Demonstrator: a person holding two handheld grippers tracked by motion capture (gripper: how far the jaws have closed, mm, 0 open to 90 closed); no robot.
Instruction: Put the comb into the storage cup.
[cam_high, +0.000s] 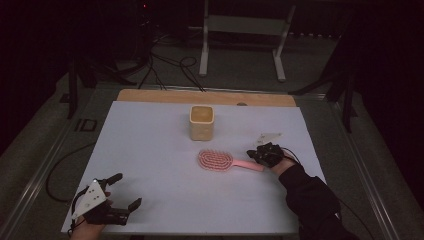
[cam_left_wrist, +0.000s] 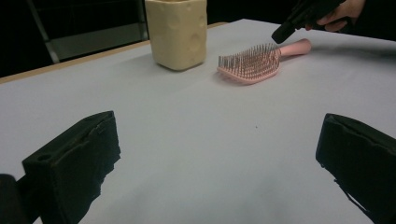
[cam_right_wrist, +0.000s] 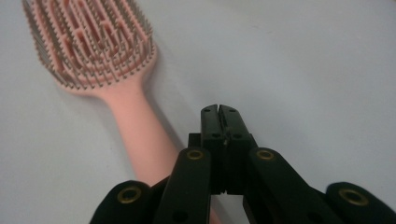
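1. A pink hairbrush (cam_high: 222, 161) lies bristles-up near the middle of the white table sheet (cam_high: 160, 150), its oval head toward the person's left and its handle pointing toward the right gripper (cam_high: 259, 154).
2. A cream, square-sided cup (cam_high: 201, 122) stands upright just beyond the brush head, apart from it.
3. The right gripper view brings out what the high view cannot: the brush head (cam_right_wrist: 91, 42) is an open lattice of curved ribs set with rows of fine bristles, and the handle (cam_right_wrist: 140, 135) runs down beside and under the gripper's linkage.
4. In that same view the right gripper (cam_right_wrist: 223, 112) has its two jaws pressed together with nothing between them; the tips sit just to one side of the handle, over bare sheet. Whether the linkage touches the handle cannot be told.
5. The left gripper view shows the cup's (cam_left_wrist: 176, 32) dimpled wall and the bristles in profile on the brush (cam_left_wrist: 252, 63), with the person's other hand (cam_left_wrist: 338, 16) and its dark gripper above the handle end.
6. No brand, label or writing can be read on anything.
7. The left gripper (cam_high: 125, 192) rests at the near left corner of the sheet, well apart from brush and cup, jaws spread wide and holding nothing; a grey three-cornered plate (cam_high: 91, 197) sits on top.
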